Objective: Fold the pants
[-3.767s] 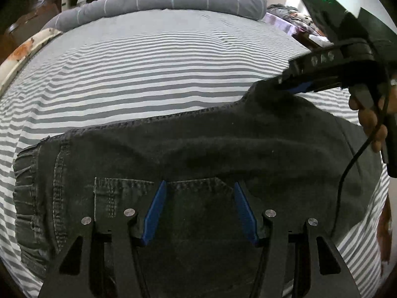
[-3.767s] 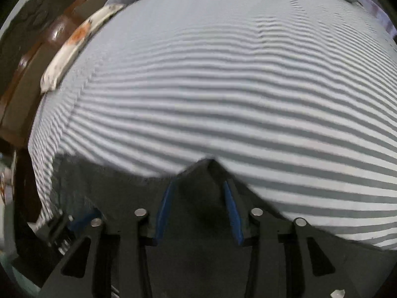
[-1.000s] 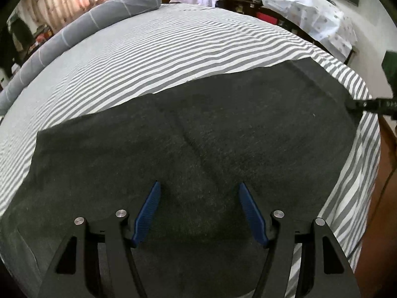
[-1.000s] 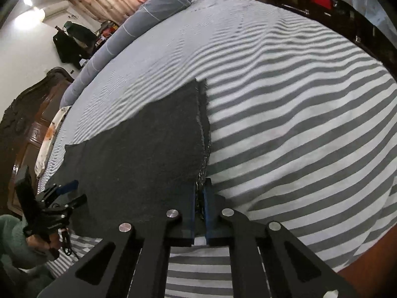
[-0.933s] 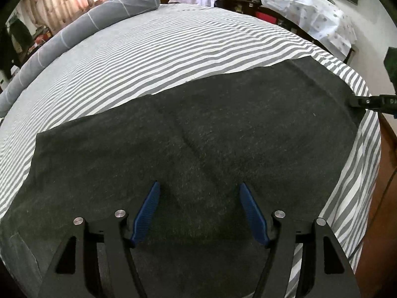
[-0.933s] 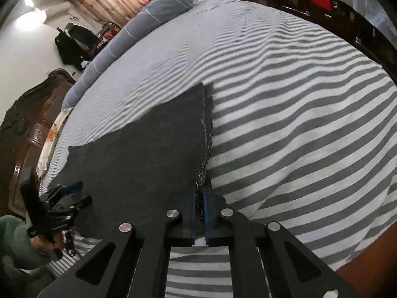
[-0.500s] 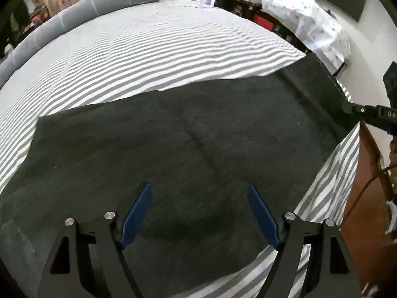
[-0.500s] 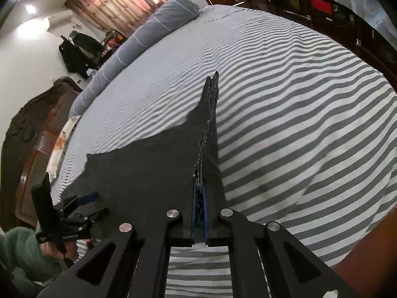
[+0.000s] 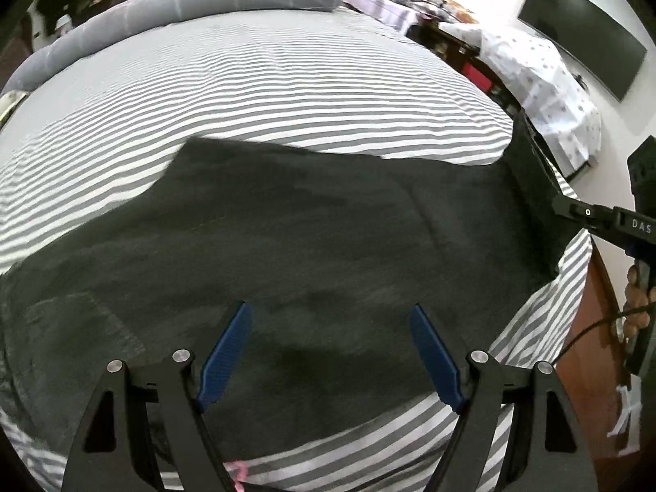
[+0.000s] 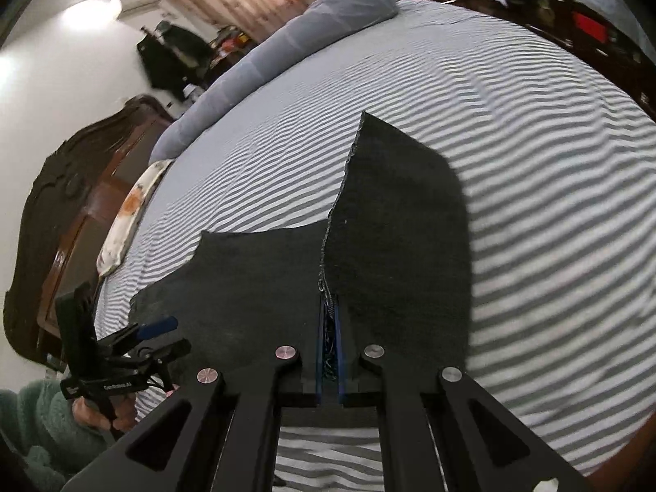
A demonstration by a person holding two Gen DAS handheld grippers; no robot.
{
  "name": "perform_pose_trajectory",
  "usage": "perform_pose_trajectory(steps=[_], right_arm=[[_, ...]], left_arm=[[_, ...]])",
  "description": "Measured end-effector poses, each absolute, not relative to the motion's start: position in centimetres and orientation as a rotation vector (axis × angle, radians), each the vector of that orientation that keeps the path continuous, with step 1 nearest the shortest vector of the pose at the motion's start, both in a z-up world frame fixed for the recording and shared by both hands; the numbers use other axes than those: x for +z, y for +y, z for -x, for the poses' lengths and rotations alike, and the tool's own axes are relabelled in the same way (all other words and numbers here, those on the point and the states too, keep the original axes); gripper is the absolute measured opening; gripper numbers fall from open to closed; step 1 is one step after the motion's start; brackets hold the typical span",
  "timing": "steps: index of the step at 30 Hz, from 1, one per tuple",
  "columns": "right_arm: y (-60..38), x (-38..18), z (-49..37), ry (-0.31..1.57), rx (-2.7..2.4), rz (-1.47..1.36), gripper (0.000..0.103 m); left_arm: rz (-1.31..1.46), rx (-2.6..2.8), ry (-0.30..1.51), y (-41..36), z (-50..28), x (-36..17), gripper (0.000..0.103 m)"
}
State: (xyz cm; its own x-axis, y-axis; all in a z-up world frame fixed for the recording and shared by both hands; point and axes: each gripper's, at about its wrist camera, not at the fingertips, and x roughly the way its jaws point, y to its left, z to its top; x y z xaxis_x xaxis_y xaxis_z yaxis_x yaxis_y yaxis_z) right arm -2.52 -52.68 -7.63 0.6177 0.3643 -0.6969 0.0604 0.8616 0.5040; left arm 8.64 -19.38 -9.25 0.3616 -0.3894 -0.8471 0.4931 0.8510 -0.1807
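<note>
Pants (image 9: 311, 242) lie spread dark across the striped bed (image 9: 287, 82), right under and ahead of the left hand-held gripper (image 9: 330, 352), whose jaws stand wide apart w/ nothing between the pads. It hangs released above the cloth, near the bed's near edge.

Right hand-held gripper (image 10: 329, 352) is clenched on the hem end of the pants (image 10: 389, 221); that end is lifted off the bed and rises as a flap ahead of its tips.

Step in hand, as I read it: carry the hem end over toward the waist.

- Keep the pinch firm; denim is heavy & may slip.
- Lift enough to clear the lower layer, else it drags & bunches.
- Left could pin or take the other hem corner so the edge stays square.
- Lay down edge to edge, then release.
</note>
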Motion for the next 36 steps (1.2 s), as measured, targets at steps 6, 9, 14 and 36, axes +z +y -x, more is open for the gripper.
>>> perform_pose_trajectory(steps=[6, 9, 14, 36], right_arm=[[-47.5, -7.7, 0.3, 0.925, 0.243, -0.492, 0.006], [-44.6, -8.0, -0.8, 0.949, 0.281, -0.476, 0.006], [-39.2, -8.5, -2.5, 0.989, 0.36, -0.435, 0.006], [-27.3, -11.3, -2.6, 1.08, 0.464, -0.331, 0.036]], left_arm=[[-0.057, -0.52, 1.071, -14.8, -8.5, -9.7, 0.08], [-0.029, -0.505, 1.07, -12.5, -8.7, -9.7, 0.08], [0.029, -0.465, 1.067, -8.5, -9.2, -9.5, 0.08], [0.191, -0.502, 1.073, -3.9, -9.9, -8.9, 0.08]])
